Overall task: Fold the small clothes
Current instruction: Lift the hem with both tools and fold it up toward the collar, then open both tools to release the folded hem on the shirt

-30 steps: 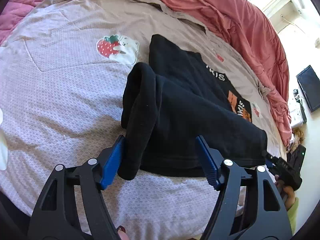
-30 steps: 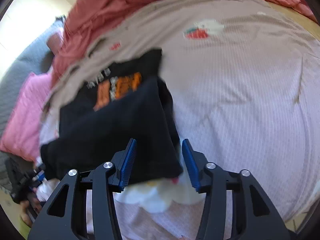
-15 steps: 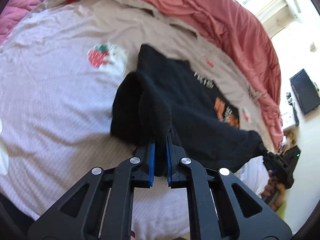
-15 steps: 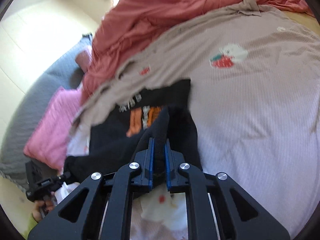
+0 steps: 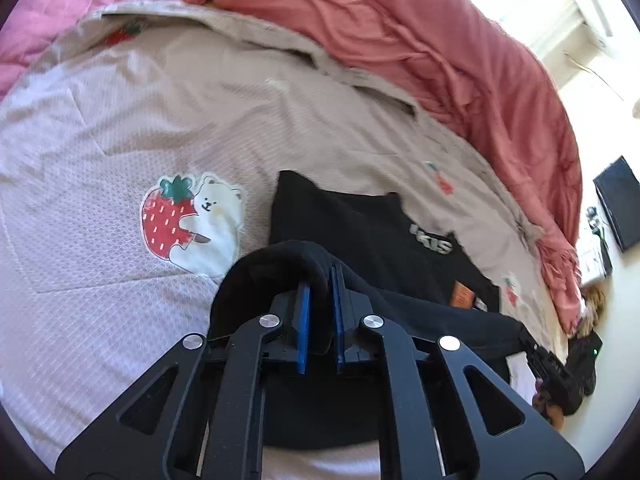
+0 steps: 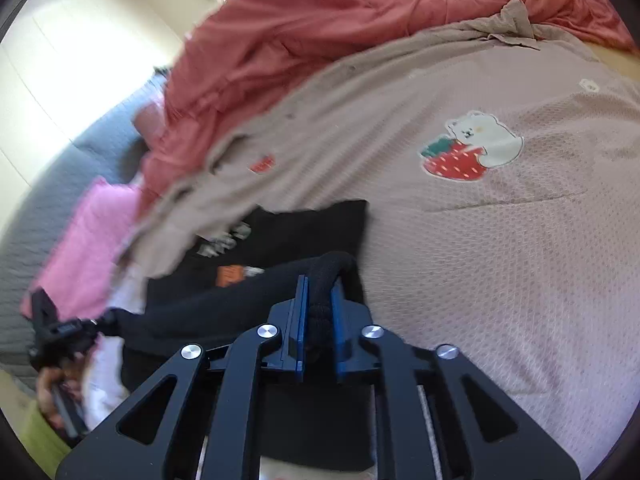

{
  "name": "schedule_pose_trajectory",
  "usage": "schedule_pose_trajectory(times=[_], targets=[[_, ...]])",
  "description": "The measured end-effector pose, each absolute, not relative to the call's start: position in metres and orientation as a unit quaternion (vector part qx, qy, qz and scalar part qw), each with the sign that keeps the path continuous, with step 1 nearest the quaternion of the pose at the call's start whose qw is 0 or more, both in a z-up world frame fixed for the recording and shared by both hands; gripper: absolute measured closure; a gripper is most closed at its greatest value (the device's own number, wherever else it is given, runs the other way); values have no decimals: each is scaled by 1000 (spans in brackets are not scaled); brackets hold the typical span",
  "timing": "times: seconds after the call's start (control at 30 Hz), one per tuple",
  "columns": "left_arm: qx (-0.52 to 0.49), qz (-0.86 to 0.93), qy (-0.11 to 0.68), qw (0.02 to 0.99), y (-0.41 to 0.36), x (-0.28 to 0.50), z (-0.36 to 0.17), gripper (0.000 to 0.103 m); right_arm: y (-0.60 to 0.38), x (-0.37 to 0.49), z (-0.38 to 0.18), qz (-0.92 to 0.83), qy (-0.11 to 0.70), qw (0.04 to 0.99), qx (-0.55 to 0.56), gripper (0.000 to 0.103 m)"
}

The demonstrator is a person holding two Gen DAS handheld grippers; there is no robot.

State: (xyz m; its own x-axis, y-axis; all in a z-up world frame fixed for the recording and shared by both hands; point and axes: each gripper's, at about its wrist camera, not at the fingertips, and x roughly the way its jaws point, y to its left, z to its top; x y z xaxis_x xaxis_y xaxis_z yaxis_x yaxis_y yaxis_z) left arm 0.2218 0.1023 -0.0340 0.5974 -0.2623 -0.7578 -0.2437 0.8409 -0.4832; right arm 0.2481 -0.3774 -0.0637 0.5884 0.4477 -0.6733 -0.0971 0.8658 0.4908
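In the left wrist view, a pink quilt (image 5: 60,12) fills the upper left corner of the frame. Below it spreads the beige bedspread (image 5: 100,320), with a strawberry-and-bear patch (image 5: 188,224) left of centre. Just right of the patch lies the black garment (image 5: 360,232), its flat part showing white lettering (image 5: 434,240) and an orange print (image 5: 462,295). The near edge of the garment is lifted off the bed and draped over the left tongs (image 5: 319,320), whose blue pads are drawn together and clamped on a fold of the black cloth at lower centre. A rumpled red blanket (image 5: 460,60) runs along the upper right. At the far right edge the right tongs (image 5: 550,364) appear small, with the garment's other corner stretched toward them, and a dark screen (image 5: 620,200) stands beyond.

In the right wrist view, the left tongs (image 6: 60,332) sit at the lower left edge in a hand (image 6: 50,392), the black cloth stretched to them. A pink cushion (image 6: 84,240) lies above. At lower centre the right tongs (image 6: 318,328) pinch a rolled edge of the black garment (image 6: 304,232); their jaws have just been easing apart slightly, yet the pads press the cloth. The bedspread (image 6: 500,280) and its patch (image 6: 472,148) fill the right.
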Motion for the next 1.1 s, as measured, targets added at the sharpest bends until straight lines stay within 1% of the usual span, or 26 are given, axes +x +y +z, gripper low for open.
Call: schedule_pose_trajectory(times=[0.03, 0.07, 0.1, 0.13, 0.2, 0.3, 0.4, 0.5, 0.63, 0.67, 0.73, 0.83, 0.87, 0.97, 1.0, 1.1], targets=[[-289, 0, 448, 846, 104, 222, -38, 99, -377, 250, -66, 151, 431, 867, 202, 74], [-294, 4, 447, 845, 105, 220, -41, 99, -378, 250, -66, 147, 431, 867, 201, 70], [-297, 6, 441, 847, 105, 215, -41, 96, -380, 248, -63, 144, 427, 870, 201, 64], [-295, 4, 434, 851, 104, 209, -39, 94, -384, 246, -57, 138, 415, 877, 200, 60], [-271, 7, 414, 869, 97, 192, -28, 82, -388, 242, -47, 132, 395, 887, 198, 59], [-225, -10, 389, 893, 75, 162, -10, 80, -377, 231, -26, 168, 366, 900, 169, 57], [-191, -52, 416, 887, 45, 144, -15, 78, -332, 212, -14, 252, 353, 899, 65, 56], [-164, -82, 459, 869, 16, 144, -34, 78, -291, 202, -27, 303, 390, 870, -19, 57], [-133, -110, 486, 857, -17, 157, -51, 76, -273, 207, -64, 295, 474, 827, -60, 57], [-127, -114, 490, 855, -23, 162, -55, 74, -273, 208, -67, 287, 479, 827, -65, 57], [-110, -116, 498, 853, -37, 175, -62, 74, -280, 215, -67, 280, 482, 829, -40, 56], [-99, -122, 499, 852, -54, 198, -63, 71, -294, 223, -61, 265, 469, 842, 0, 44], [-95, -122, 499, 853, -58, 205, -62, 68, -300, 226, -58, 256, 463, 848, 12, 43], [-79, -117, 489, 861, -69, 232, -54, 68, -312, 231, -55, 245, 453, 856, 48, 40], [-76, -112, 485, 864, -70, 242, -51, 66, -317, 233, -53, 243, 449, 858, 57, 38], [-77, -97, 475, 871, -68, 271, -39, 61, -327, 236, -48, 229, 437, 866, 79, 38]])
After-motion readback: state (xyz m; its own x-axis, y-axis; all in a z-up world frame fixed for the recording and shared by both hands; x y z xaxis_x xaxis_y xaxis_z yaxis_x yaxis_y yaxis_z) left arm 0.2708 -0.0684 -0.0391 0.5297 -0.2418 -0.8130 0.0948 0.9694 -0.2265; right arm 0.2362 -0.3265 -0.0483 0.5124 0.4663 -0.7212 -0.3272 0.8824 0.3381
